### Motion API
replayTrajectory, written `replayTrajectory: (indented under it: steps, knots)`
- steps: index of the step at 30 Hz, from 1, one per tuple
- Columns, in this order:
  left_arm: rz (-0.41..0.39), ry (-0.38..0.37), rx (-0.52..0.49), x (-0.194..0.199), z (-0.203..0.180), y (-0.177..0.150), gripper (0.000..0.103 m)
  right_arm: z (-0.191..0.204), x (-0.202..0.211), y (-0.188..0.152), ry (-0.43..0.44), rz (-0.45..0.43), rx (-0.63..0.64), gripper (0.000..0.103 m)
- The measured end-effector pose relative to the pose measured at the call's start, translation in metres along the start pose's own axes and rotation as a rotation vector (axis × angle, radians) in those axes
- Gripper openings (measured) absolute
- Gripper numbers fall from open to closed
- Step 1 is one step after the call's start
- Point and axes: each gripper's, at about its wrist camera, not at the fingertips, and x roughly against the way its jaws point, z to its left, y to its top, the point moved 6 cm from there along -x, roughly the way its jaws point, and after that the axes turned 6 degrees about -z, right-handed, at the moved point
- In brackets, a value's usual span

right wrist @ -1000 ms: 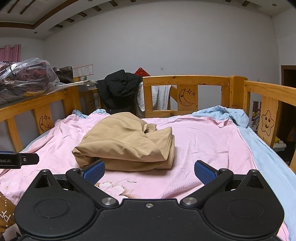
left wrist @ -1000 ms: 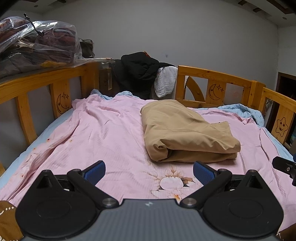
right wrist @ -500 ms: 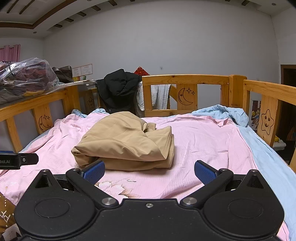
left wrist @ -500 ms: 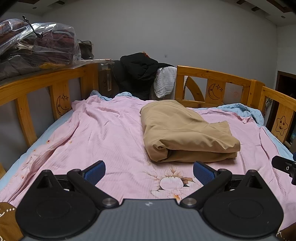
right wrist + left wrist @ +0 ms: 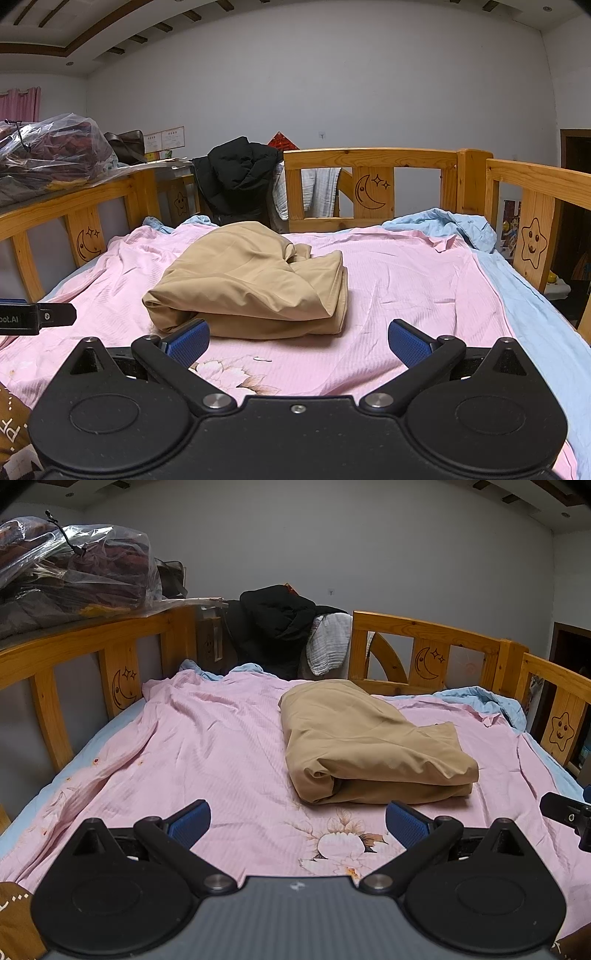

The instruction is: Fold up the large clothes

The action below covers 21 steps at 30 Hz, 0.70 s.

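A tan garment [image 5: 373,746] lies folded in a thick bundle on the pink sheet [image 5: 207,753] in the middle of the bed. It also shows in the right wrist view [image 5: 255,284]. My left gripper [image 5: 297,823] is open and empty, held above the sheet in front of the bundle and a little to its left. My right gripper [image 5: 297,343] is open and empty, in front of the bundle's right half. Each gripper's tip shows at the edge of the other's view.
Wooden bed rails [image 5: 424,635] with moon and star carvings surround the bed on the left, back and right. A black jacket [image 5: 273,624] and a white cloth hang at the back. A plastic bag of clothes [image 5: 70,565] sits on the left shelf. Blue bedding [image 5: 458,225] is bunched at the back right.
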Motion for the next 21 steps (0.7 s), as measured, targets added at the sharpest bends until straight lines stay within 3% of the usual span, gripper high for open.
replayTrajectory:
  steps: [21]
  knots:
    - [0.012,0.048,-0.018,-0.0018,0.0043,-0.0005,0.102,0.0,-0.0009,-0.0009,0.0,0.004,0.002,0.102]
